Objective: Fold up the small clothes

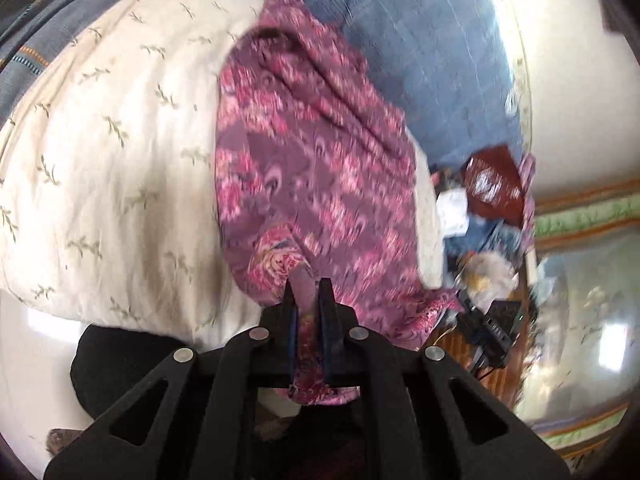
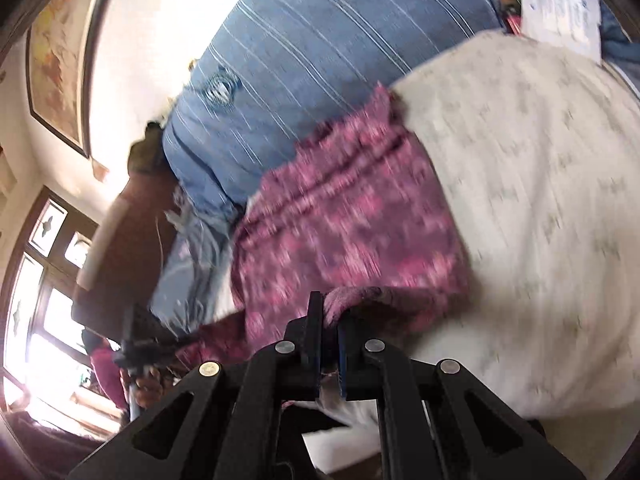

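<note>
While clamped on its near hem, left gripper [image 1: 308, 292] and right gripper [image 2: 326, 312] pinching soft, light floral cloth [image 1: 312, 168], sagging toward twelve o'clock.

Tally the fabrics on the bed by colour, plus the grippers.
Pink floral garment: 1
Cream leaf-print quilt: 1
Blue striped bedding: 1
Grippers, left gripper and right gripper, both clamped on the garment: 2
Total: 5

Your garment [image 1: 316, 168]: purple-pink floral cloth, rumpled with long creases, draped over the cream bedspread [image 1: 112, 140], near edge bunched and lifted off the bed.
</note>
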